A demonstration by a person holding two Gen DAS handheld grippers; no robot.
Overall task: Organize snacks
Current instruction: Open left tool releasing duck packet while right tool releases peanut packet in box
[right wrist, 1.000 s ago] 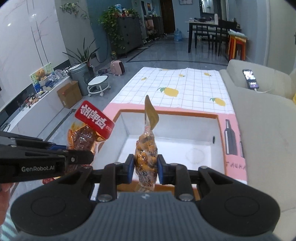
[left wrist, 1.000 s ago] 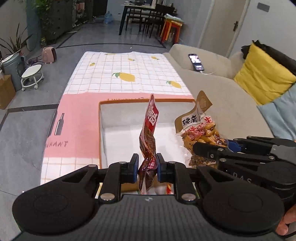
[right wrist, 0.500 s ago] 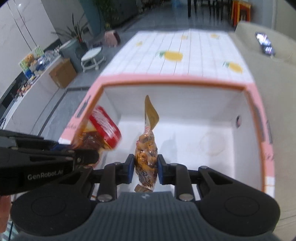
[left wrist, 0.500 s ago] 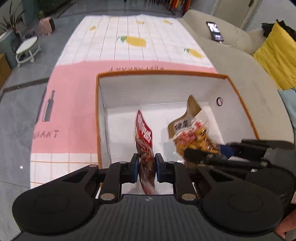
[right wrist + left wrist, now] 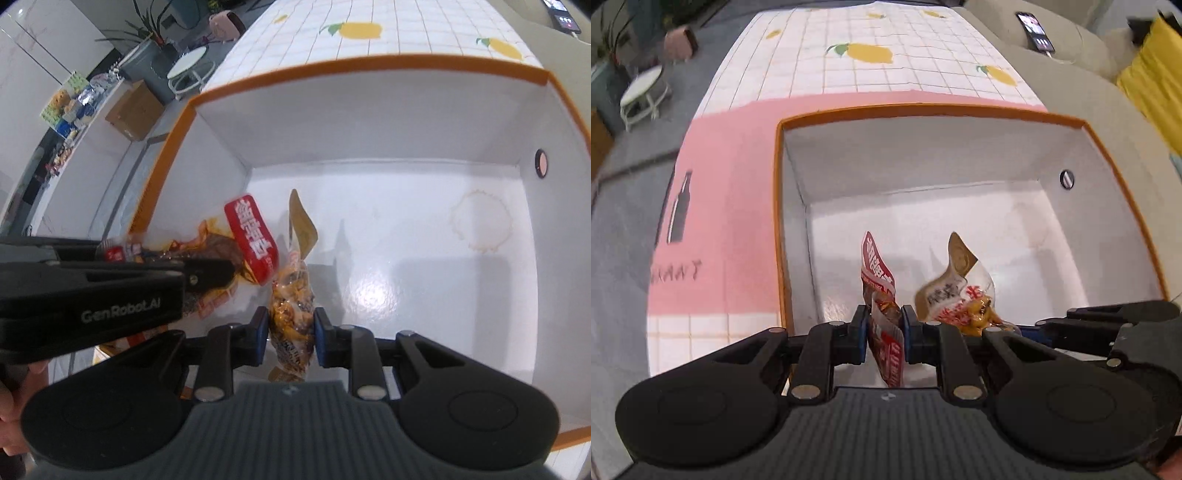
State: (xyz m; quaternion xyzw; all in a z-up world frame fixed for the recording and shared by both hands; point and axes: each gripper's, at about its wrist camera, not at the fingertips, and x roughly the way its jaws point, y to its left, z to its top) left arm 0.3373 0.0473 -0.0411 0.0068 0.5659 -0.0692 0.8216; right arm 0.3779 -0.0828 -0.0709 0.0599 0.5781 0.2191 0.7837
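Observation:
My left gripper (image 5: 884,326) is shut on a red snack packet (image 5: 881,291) and holds it low inside a white box with an orange rim (image 5: 923,109). My right gripper (image 5: 290,326) is shut on a clear packet of yellow-brown snacks (image 5: 293,306) with a tan top, also inside the box (image 5: 369,64). The two packets hang side by side near the box's front left. The yellow packet (image 5: 960,295) shows in the left wrist view, and the red packet (image 5: 251,240) shows in the right wrist view, both held above the box floor.
The box sits on a pink and lemon-print cloth (image 5: 868,55) over a table. A beige sofa (image 5: 1108,110) with a phone (image 5: 1034,33) and a yellow cushion (image 5: 1152,81) lies to the right. A round stain (image 5: 480,225) marks the box floor.
Both grippers have moved forward and down, carrying their packets from above the box's near edge to deep inside it. Both stay shut on their packets.

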